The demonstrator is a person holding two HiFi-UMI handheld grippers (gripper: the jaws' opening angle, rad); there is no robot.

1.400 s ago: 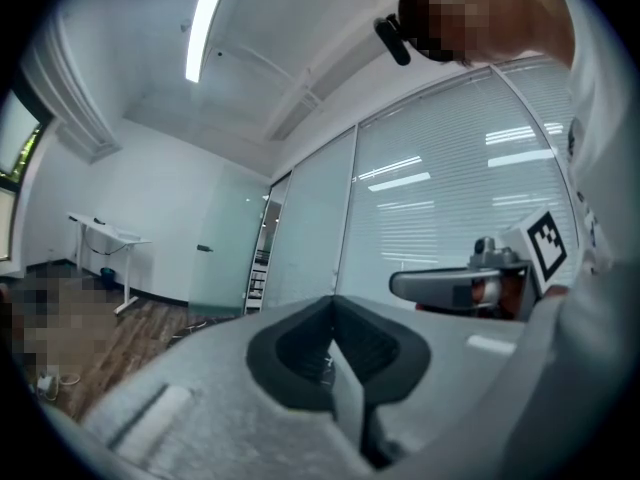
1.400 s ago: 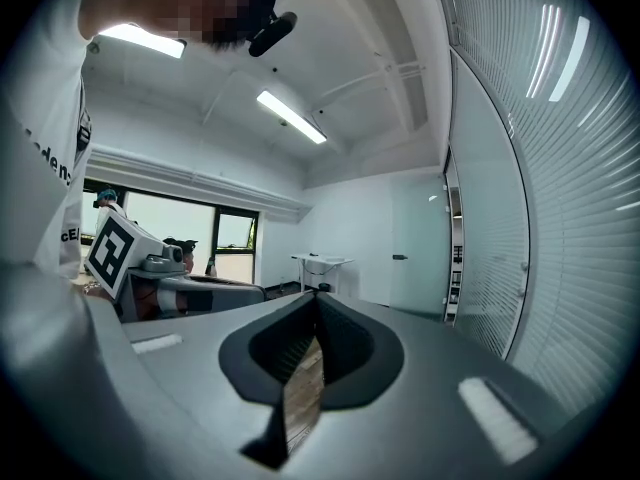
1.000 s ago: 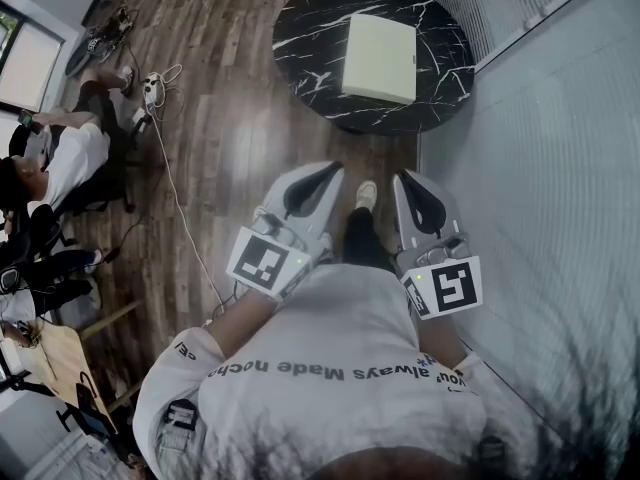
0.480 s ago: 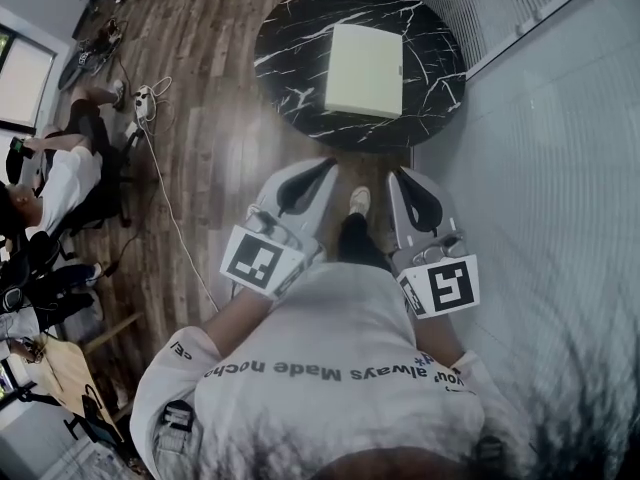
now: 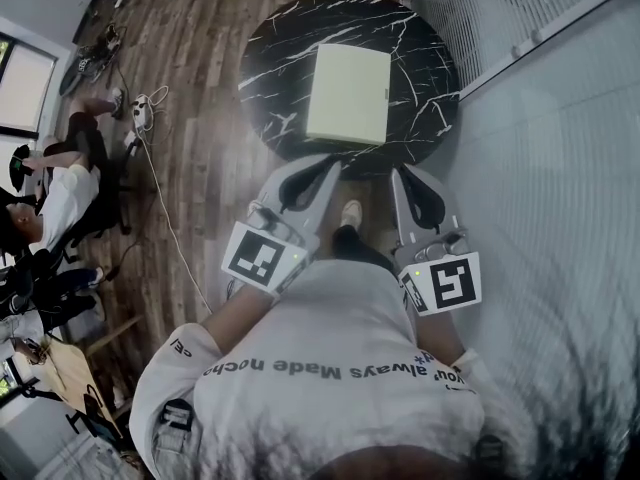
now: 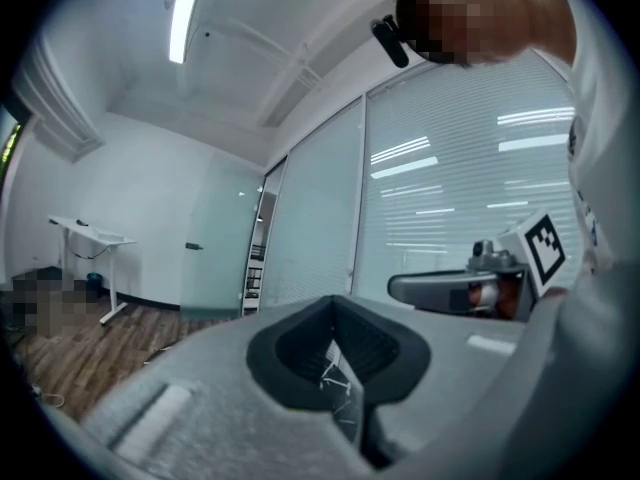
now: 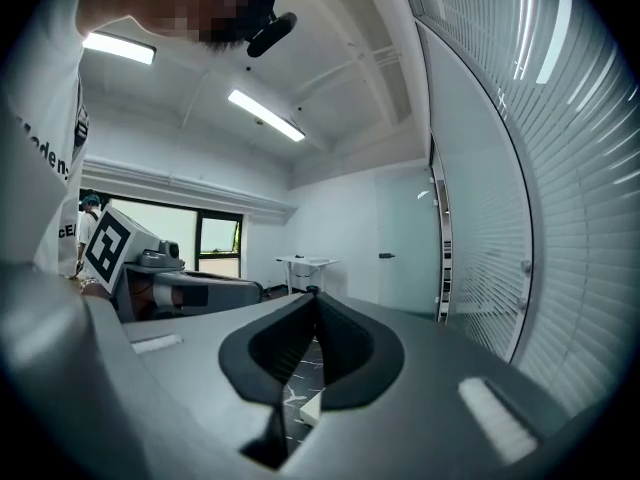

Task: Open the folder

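— Folder, where is it?
— It lies closed and flat on the round black marble worktop, apart from both grippers.
— And the grippers?
— The left gripper and the right gripper are both closed with nothing between the jaws, side by side near the worktop's near edge.

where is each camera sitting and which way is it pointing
Head view: on the person's head, facing steeply down at the folder on the round marble table; shows their white shirt, left gripper and right gripper.
Left gripper view: on the left gripper, facing level along its shut jaws at a blind-covered glass wall; right gripper at right.
Right gripper view: on the right gripper, along its shut jaws toward a far window; left gripper at left.
Shared: both gripper views glimpse the marble table through the jaw opening.
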